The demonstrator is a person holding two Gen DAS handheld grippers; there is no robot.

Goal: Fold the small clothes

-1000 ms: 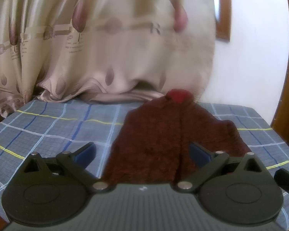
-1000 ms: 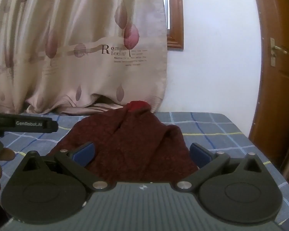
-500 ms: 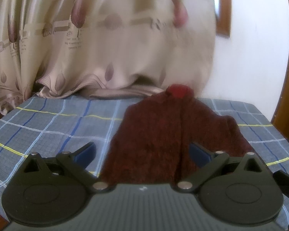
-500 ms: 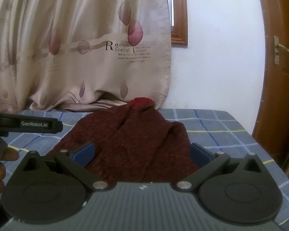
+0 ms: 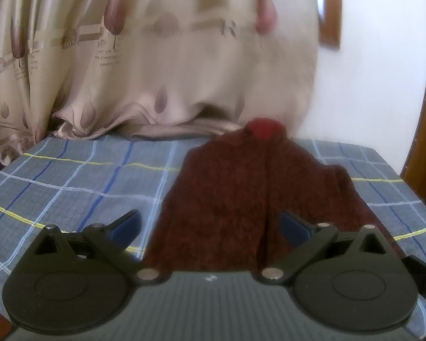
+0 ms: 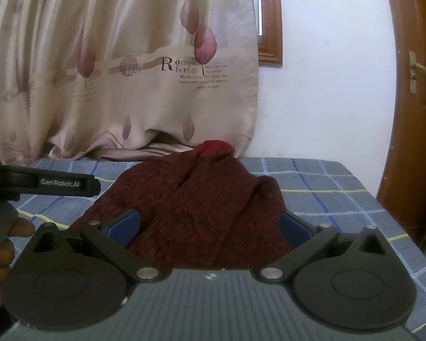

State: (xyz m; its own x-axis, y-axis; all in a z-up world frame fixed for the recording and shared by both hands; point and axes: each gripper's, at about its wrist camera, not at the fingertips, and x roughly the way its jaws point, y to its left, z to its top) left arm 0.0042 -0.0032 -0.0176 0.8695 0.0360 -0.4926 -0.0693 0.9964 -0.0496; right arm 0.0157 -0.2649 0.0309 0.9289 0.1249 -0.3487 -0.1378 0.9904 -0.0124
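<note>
A small dark maroon knitted sweater with a bright red collar lies on the blue checked cloth, collar at the far end. My left gripper is open and empty above the sweater's near hem. In the right wrist view the sweater lies rumpled, with its red collar at the far end. My right gripper is open and empty over its near edge. The left gripper's body shows at the left of that view.
A beige leaf-print curtain hangs behind the table and its hem rests on the far edge. A white wall and a brown wooden door stand at the right. The table's right edge is near the door.
Both grippers have drifted slightly over the sweater's near edge. Both stay open. The sweater has not moved.
</note>
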